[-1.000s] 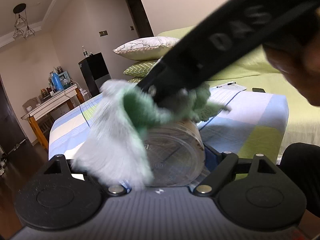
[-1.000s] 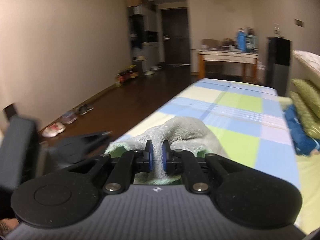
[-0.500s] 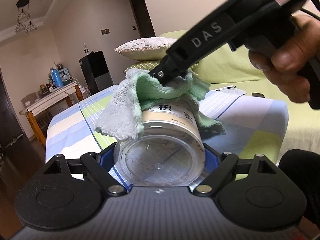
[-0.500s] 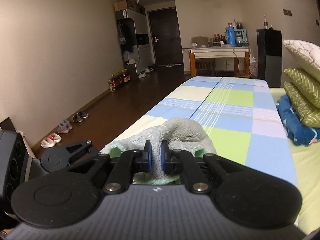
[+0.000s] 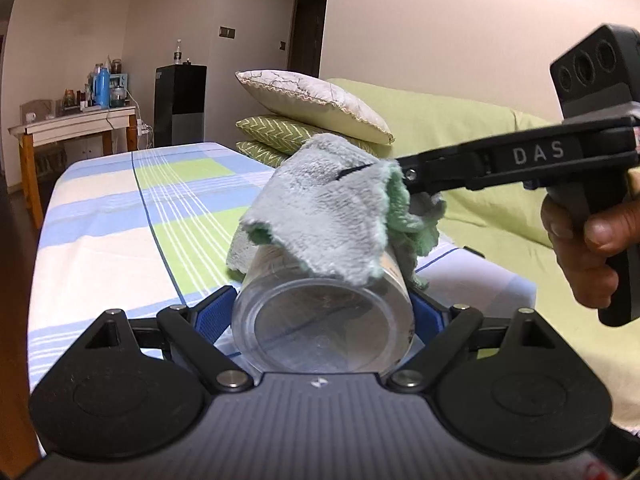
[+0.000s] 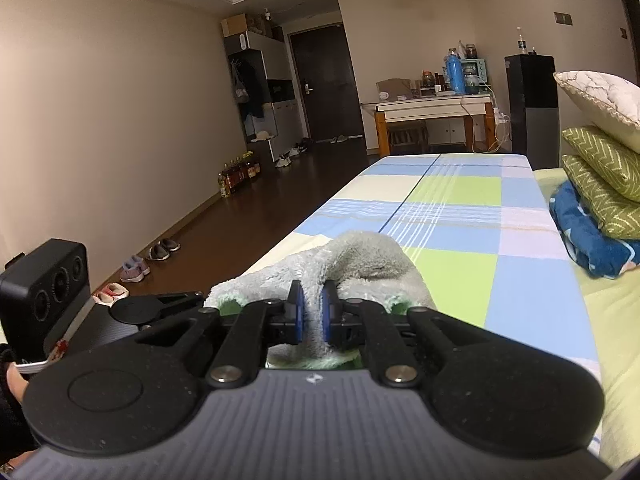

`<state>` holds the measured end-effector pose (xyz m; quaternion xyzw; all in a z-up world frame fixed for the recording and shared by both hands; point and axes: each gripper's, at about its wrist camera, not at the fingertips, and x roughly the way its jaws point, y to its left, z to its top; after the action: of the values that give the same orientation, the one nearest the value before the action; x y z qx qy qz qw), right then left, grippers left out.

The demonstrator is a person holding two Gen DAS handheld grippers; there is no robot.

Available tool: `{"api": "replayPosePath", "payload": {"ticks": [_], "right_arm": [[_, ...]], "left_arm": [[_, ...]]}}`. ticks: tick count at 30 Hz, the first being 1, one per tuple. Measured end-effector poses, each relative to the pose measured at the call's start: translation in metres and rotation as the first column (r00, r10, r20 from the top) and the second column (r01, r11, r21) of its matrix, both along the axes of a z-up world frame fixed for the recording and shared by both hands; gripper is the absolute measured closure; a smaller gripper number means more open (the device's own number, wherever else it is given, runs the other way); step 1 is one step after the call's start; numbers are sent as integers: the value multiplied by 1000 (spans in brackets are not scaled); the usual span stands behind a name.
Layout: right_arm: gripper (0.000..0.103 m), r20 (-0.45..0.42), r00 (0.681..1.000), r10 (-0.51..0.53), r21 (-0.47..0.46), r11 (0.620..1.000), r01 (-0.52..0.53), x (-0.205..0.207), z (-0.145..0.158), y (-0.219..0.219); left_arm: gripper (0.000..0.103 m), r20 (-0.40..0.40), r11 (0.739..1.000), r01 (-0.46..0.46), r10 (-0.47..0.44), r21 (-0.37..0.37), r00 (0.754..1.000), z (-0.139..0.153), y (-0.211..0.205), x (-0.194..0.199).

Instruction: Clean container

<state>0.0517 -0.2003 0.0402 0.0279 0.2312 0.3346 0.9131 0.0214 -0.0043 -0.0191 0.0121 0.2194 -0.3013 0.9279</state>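
Under the cloth (image 5: 332,208) pinched by the right gripper (image 6: 312,316), most of the left gripper (image 5: 322,320)'s clamped container (image 5: 320,332).

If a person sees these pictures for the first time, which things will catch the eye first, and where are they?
In the left wrist view, the clear container lies on its side in the centre, clamped in the left tongs. A grey-green cloth drapes over its top, pinched by the right tongs, which reach in from the right. Behind lies a checked tablecloth.
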Motion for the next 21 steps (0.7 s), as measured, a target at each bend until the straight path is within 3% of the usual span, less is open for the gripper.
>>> {"api": "replayPosePath", "payload": {"ticks": [6, 8, 12, 21], "right_arm": [[97, -3, 1000, -11, 4, 1000, 11, -5, -1, -4], [97, -2, 1000, -15, -3, 1000, 15, -6, 0, -3], [95, 36, 999, -2, -77, 997, 5, -14, 2, 8], [95, 74, 987, 144, -113, 984, -136, -38, 5, 45]], "left_arm": [[18, 48, 997, 11, -14, 73, 999, 5, 5, 3], [18, 99, 988, -7, -9, 153, 995, 7, -1, 0], [18, 206, 942, -49, -22, 332, 978, 5, -20, -18], [18, 215, 942, -55, -19, 331, 976, 5, -28, -11]]}}
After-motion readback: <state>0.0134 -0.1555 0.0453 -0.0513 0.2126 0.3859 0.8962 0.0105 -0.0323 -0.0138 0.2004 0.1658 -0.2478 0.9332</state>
